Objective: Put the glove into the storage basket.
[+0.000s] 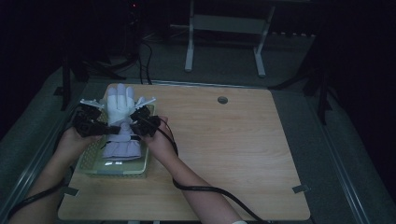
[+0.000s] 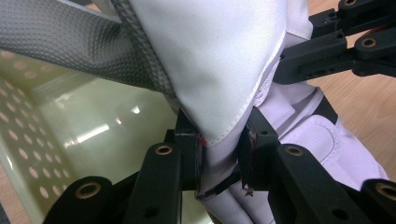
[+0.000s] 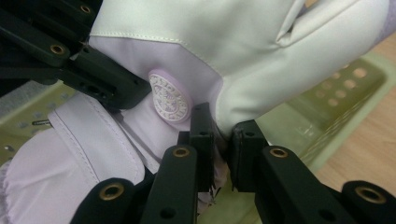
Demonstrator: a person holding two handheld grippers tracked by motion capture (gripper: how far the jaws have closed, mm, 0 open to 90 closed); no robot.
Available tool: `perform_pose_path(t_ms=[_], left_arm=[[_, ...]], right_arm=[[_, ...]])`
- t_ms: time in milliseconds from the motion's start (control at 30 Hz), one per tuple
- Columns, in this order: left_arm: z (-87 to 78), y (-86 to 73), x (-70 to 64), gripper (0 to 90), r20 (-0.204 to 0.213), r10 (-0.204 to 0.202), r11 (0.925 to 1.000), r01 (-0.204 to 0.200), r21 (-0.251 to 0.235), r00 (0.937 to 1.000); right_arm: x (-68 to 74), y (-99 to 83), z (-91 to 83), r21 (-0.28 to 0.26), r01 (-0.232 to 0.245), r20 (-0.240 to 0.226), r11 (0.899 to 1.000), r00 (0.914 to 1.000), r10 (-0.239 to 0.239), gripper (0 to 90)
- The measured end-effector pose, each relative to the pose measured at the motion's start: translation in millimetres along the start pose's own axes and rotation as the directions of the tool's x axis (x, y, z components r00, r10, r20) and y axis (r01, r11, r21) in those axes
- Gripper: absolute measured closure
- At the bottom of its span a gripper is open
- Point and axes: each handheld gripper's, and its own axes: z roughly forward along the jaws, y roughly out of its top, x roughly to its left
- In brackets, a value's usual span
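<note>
A white and pale lilac ski glove (image 1: 120,116) hangs upright between both grippers, fingers pointing to 12 o'clock in the high view, cuff hanging down into a pale green perforated basket (image 1: 140,169) that sits at the surface's (image 1: 233,149) 9 o'clock side. Left gripper (image 1: 108,129) comes in from 9 o'clock of the glove, right gripper (image 1: 134,125) from 3 o'clock; both meet it at the wrist. In the left gripper view the left gripper (image 2: 219,154) has its jaws clamped on a fold of white fabric at the glove's (image 2: 210,60) seamed edge, with grey textured palm material at 10 o'clock and the basket's (image 2: 28,135) holed wall at 8 o'clock. In the right gripper view the right gripper (image 3: 223,140) has its jaws pinched shut on the glove (image 3: 196,28) where white meets lilac, just beside a round embossed badge (image 3: 169,99) at 10 o'clock of the jaws. The basket (image 3: 341,93) lies behind at 3 o'clock. A black cable (image 1: 201,189) trails toward 6 o'clock.
</note>
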Motion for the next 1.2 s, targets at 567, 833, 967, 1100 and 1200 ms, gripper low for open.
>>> perform_pose_path(t_ms=[567,833,967,1100,1200], left_arm=[[41.5,-32.1,8.9,62.7,-0.015,-0.064,0.9915,0.065,0.113,0.9978],[54.8,-28.5,4.8,49.1,-0.1,-0.072,0.9776,0.09,0.19,0.9924],[56.4,-25.7,1.8,47.5,-0.13,-0.049,0.9755,0.075,0.207,0.9903],[54.0,-22.8,-2.8,38.3,-0.157,-0.017,0.9803,0.047,0.192,0.9874],[43.3,-22.6,-2.0,28.6,-0.162,-0.019,0.992,0.039,0.12,0.9867]], right_arm=[[7.2,-28.7,36.2,0.138,-0.032,0.026,0.99,0.9993,0.029,76.3],[5.7,-28.1,35.2,0.137,-0.04,0.012,0.99,0.9992,0.039,60.1],[1.8,-27.4,29.7,0.115,-0.049,0.013,0.992,0.9988,0.048,53.5],[-4.7,-24.6,18.2,0.072,-0.041,-0.006,0.997,0.9991,0.041,49.4],[-12.5,-25.7,8.4,0.024,-0.049,-0.031,0.999,0.9983,0.05,42.7]])
